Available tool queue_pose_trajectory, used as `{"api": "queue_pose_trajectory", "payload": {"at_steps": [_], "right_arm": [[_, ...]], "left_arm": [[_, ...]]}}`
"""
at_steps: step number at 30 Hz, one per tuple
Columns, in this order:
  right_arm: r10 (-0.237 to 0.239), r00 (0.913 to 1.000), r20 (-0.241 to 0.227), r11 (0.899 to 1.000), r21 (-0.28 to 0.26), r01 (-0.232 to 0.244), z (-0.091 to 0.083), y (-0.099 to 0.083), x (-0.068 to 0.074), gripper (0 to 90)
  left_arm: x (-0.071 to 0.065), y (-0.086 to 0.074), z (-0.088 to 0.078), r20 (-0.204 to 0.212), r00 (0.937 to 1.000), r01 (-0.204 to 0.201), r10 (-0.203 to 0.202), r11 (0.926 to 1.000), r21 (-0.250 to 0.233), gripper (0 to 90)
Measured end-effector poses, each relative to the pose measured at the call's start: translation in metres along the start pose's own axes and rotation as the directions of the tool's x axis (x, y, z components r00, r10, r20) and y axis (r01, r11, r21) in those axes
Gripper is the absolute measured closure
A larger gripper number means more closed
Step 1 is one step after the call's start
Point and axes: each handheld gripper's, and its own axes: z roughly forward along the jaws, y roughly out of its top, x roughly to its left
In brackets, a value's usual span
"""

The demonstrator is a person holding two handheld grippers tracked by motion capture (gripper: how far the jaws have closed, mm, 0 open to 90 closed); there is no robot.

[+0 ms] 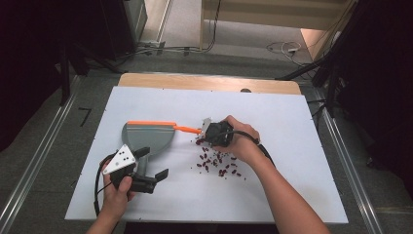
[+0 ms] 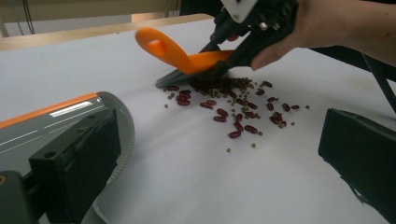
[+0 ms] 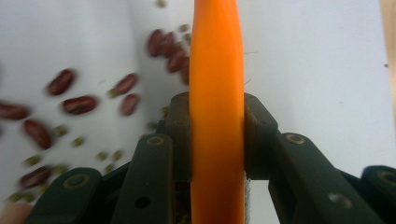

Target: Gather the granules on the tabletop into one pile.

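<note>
A white desk (image 1: pixel 292 185) is being bordered by a wooden strip (image 1: pixel 209 82) at its far edge; beyond, cables (image 1: pixel 285 48), seemingly white, are being left lying on the grey floor (image 1: pixel 44 146).

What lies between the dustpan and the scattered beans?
Bare white table, seen in the high view: the dustpan sits left of the beans, nothing between them.

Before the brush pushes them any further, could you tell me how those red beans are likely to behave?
The red beans are small, smooth and oval, so they will probably roll and scatter rather than slide as a group. They already lie loosely spread on the white table, mixed with tiny green bits, so some will likely escape around the orange brush held in the right gripper. They look hard, hardly fragile.
</note>
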Motion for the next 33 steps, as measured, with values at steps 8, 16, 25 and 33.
{"api": "queue_pose_trajectory", "payload": {"at_steps": [8, 16, 25, 33], "right_arm": [[-0.038, 0.9977, -0.056, 0.999, -0.040, 0.036, -0.017, -0.015, 0.022, 67.4], [-0.066, 0.9968, -0.045, 0.996, -0.060, 0.064, -0.028, -0.020, 0.026, 67.7], [-0.048, 0.9987, 0.017, 0.993, -0.112, 0.050, -0.040, 0.003, -0.004, 68.5], [-0.150, 0.9883, 0.031, 0.987, -0.048, 0.151, -0.005, 0.034, 0.000, 68.5]], "left_arm": [[-0.002, 0.000, 0.001, 0.000, 1.0000, -0.002, 0.002, 1.0000, 0.003, 0.0], [-0.001, 0.000, 0.000, -0.001, 1.0000, -0.004, 0.004, 1.0000, 0.002, 0.0], [0.000, 0.000, 0.002, -0.001, 1.0000, -0.001, 0.001, 1.0000, 0.003, 0.0], [0.003, -0.001, -0.001, -0.005, 1.0000, 0.005, -0.005, 1.0000, -0.001, 0.0]]}}
